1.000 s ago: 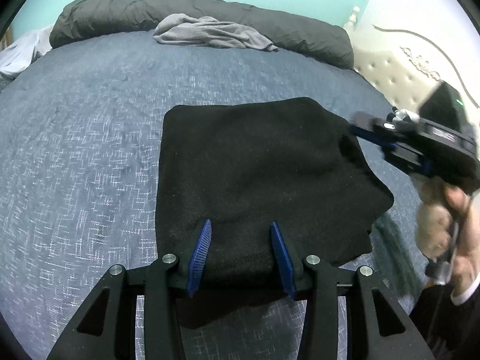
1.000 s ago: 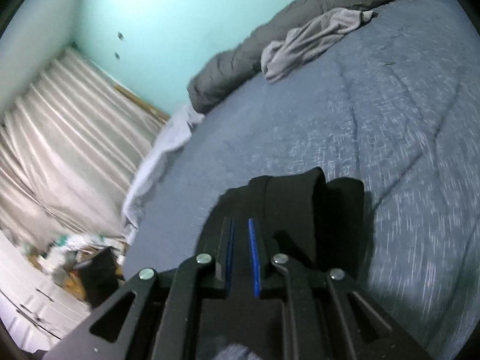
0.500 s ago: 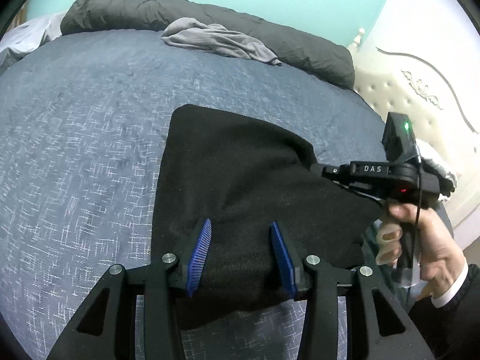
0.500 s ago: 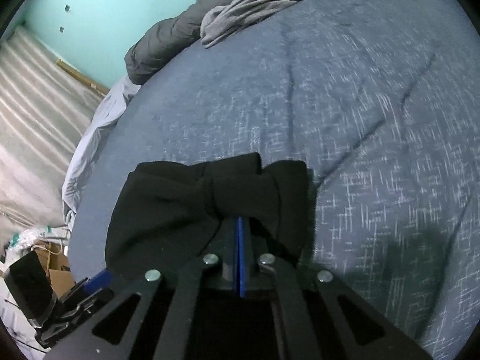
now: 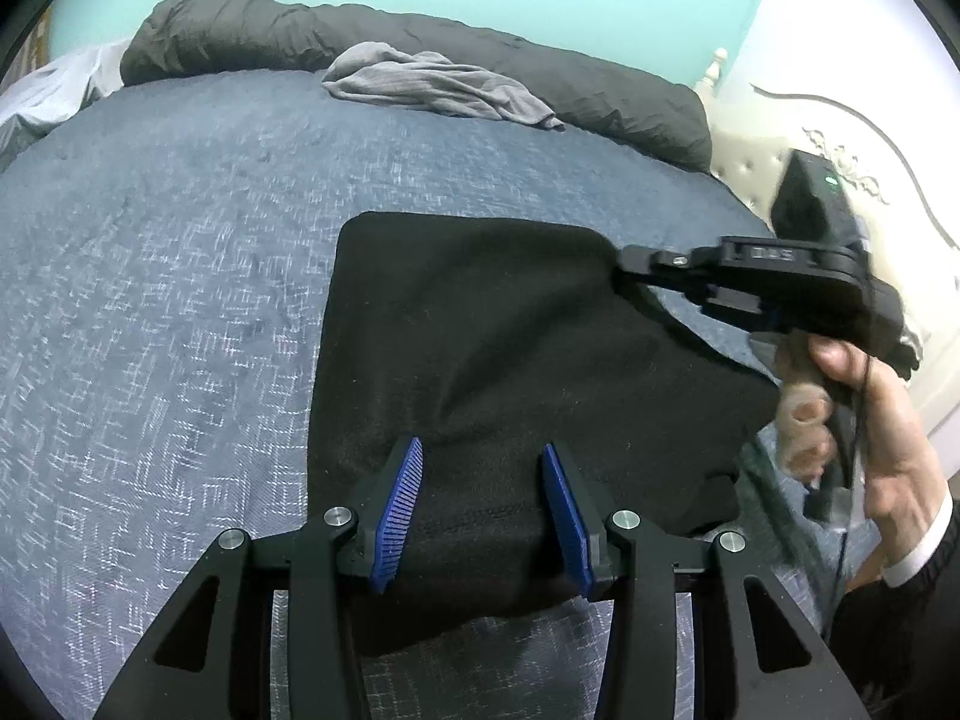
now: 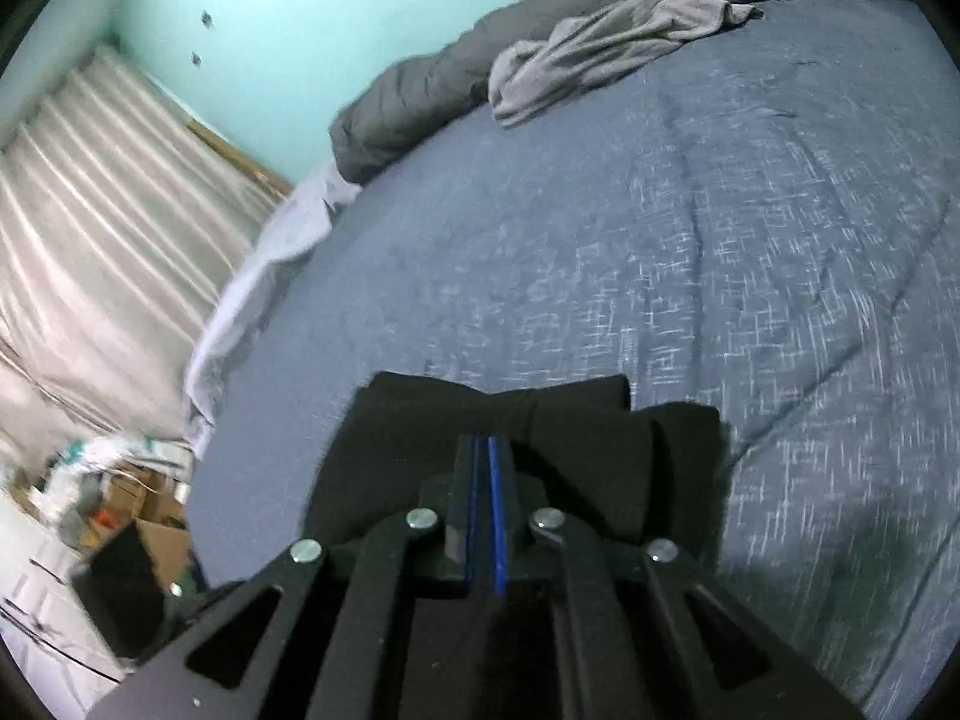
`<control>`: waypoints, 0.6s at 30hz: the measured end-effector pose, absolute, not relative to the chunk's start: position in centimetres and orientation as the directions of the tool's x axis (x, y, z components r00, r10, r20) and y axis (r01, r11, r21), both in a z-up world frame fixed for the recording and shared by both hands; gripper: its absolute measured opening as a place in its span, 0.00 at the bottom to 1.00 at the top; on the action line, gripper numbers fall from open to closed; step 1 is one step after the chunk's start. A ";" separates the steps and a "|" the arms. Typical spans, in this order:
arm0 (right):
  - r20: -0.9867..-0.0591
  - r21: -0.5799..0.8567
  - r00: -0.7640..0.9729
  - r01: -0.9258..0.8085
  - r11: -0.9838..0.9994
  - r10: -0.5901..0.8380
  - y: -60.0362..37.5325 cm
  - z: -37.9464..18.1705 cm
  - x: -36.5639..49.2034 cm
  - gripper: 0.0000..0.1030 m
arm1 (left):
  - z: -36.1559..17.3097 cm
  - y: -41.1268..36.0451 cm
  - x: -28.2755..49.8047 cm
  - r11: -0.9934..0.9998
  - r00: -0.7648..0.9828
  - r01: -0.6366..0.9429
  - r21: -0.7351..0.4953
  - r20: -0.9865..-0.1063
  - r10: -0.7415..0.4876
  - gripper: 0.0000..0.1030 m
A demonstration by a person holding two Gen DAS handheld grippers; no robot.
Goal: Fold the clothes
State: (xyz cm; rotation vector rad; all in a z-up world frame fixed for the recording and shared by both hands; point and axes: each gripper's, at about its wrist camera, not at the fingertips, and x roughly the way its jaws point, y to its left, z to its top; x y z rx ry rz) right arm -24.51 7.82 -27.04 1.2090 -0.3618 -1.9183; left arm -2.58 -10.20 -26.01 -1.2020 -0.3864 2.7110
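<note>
Two handheld grippers work a black garment [image 5: 492, 348] on a blue bedspread [image 5: 180, 252].

The right gripper [image 6: 485, 450] is clamped on the garment's raised corner; the left gripper [image 5: 480, 468] rests spread apart over its near edge, gripping nothing.

A blue bedspread [image 5: 180, 276] meets a turquoise wall [image 6: 288, 6], with what may be pale curtains [image 6: 102, 228] beside it.

Garment [image 5: 510, 348] on bed [image 5: 180, 228] btwn claws; duvet [image 5: 420, 54] w/ cloth [image 5: 432, 81] behind.
</note>
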 end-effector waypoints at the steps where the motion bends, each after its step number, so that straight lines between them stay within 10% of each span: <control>1: -0.624 0.611 -0.190 0.485 -0.625 -0.758 7.5 -27.3 -24.8 0.00 | -26.0 -10.1 -2.6 -0.956 -0.668 -0.036 -0.291 -0.705 0.240 0.44; 18: -0.603 0.608 -0.224 0.493 -0.622 -0.766 11.9 -24.5 -20.5 0.05 | -25.8 -10.1 -2.5 -0.955 -0.672 -0.034 -0.294 -0.700 0.239 0.44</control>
